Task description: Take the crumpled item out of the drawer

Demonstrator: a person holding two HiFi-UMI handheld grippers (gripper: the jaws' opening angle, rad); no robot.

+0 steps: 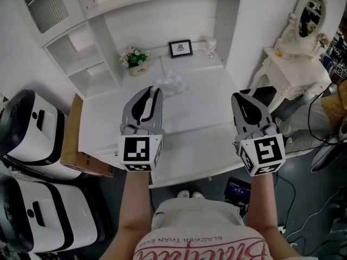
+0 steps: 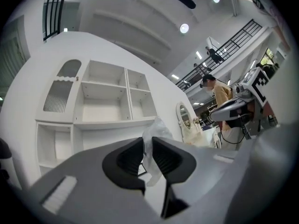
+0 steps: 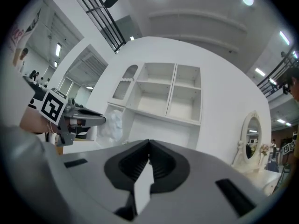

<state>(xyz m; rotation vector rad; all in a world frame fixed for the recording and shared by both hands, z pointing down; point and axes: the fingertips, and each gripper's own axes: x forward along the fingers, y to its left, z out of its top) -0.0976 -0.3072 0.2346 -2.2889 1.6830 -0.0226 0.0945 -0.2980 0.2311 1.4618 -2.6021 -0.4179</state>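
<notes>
The crumpled clear plastic wrapper (image 1: 171, 84) is pinched at the tips of your left gripper (image 1: 158, 92). In the left gripper view the two black ribbed pads clamp on a fold of it, and the rest bunches up above and hangs below them. From your head view it sits over the rear middle of the white desk (image 1: 206, 118); whether it touches the top you cannot tell from here. It lies nearer to you than the small pot of flowers (image 1: 135, 59) and the black-framed picture (image 1: 180, 48), roughly between the two.

Your right gripper (image 1: 241, 97) hovers over the desk's right part, well apart from the wrapper. Its jaws are pressed together with nothing between them, as the right gripper view shows.

Behind the desk stands the white shelf unit (image 1: 81, 53) with open compartments. A brown cardboard box (image 1: 73, 140) leans against the desk's left side, and a white oval mirror (image 1: 312, 10) stands off to the right
</notes>
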